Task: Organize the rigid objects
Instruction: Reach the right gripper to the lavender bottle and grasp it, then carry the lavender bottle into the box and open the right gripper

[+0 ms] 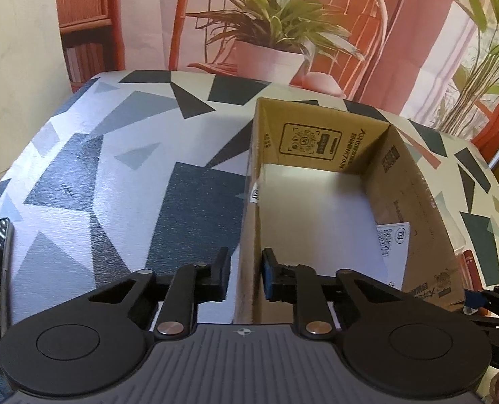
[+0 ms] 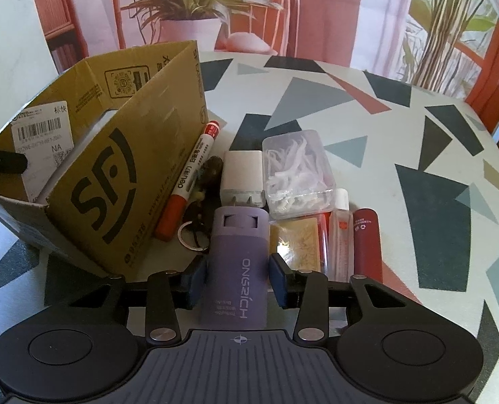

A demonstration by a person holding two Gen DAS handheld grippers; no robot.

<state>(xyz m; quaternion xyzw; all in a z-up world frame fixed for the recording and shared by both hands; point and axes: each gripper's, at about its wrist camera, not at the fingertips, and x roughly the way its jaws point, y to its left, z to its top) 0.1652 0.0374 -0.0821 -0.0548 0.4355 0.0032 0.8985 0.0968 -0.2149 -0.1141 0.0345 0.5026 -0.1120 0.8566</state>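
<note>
The left gripper (image 1: 246, 274) has its jaws clamped on the near wall of the cardboard box (image 1: 414, 195) on the desk (image 1: 121, 168). The right gripper (image 2: 238, 277) holds a purple bottle (image 2: 237, 262) lying beside the box, among a marker (image 2: 188, 181) and other small items.

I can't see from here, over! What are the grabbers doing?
Left gripper shut on box wall. Right gripper shut on purple bottle. Box empty. Marker, keyring beside bottle.
</note>
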